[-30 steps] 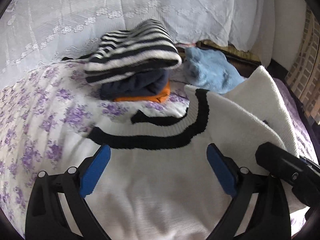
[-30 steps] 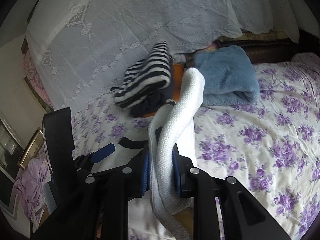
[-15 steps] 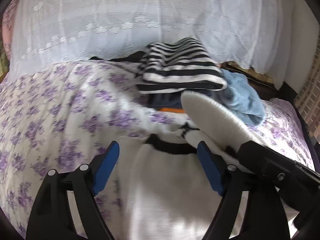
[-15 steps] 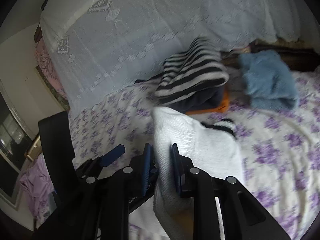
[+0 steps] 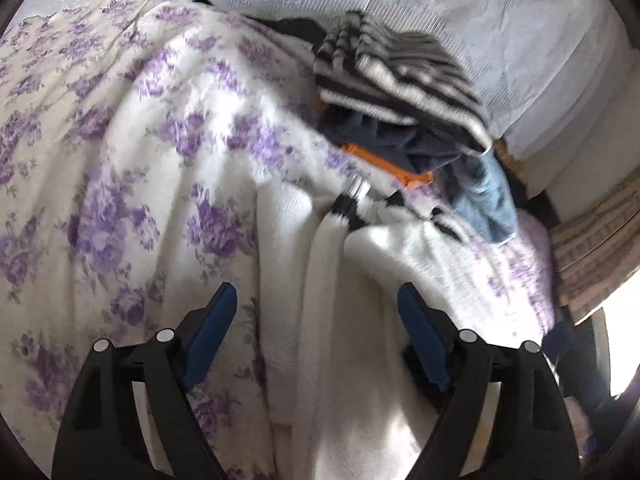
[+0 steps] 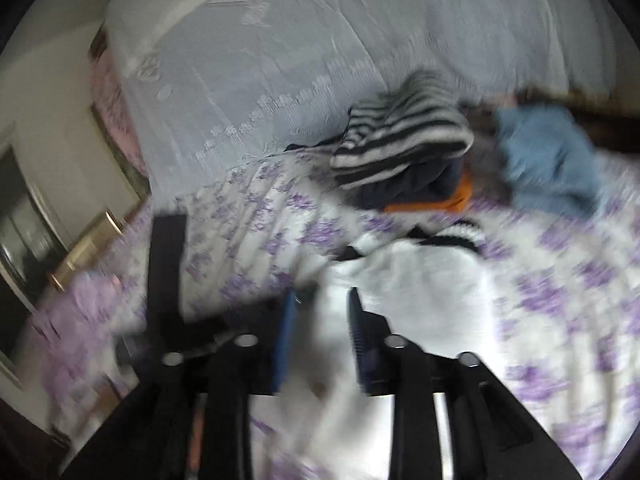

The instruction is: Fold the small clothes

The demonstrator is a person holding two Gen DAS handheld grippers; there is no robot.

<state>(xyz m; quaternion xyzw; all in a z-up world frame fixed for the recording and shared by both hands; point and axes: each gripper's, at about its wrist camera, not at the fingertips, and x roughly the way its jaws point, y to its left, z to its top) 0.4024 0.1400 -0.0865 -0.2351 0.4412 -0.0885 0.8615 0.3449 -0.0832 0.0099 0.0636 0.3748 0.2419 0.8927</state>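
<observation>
A bed covered by a white sheet printed with purple flowers (image 5: 132,168) fills both views, backed by a pale lace-trimmed cloth (image 6: 320,52) hanging behind it. The left gripper (image 5: 318,312) stands wide with its blue pads apart and opening further; the white knitted sweater with black trim bands (image 5: 360,280) lies on the sheet directly beneath and between the pads, which do not press on it. A long fold of the knit runs up from between the jaws toward the black-banded collar. The right gripper (image 6: 322,316) has its jaws parting too; white knit shows in the gap between its blue pads, but this view is badly blurred, so they seem clear of the fabric rather than pinching it. Beyond the sweater's collar sits a stack of folded clothes: a black-and-white striped knit (image 5: 400,80) on top, a dark navy garment (image 5: 392,144) under it and an orange piece (image 5: 384,164) at the bottom. Just to the stack's right lies a light blue folded cloth (image 6: 552,160). No brand, label or writing can be read anywhere. Only the right wrist view shows the left gripper's black frame beside the sweater, a cream wall and a lilac bundle (image 6: 80,312) at the bed's left edge; only the left wrist view shows a brown woven edge (image 5: 592,256) at far right.
</observation>
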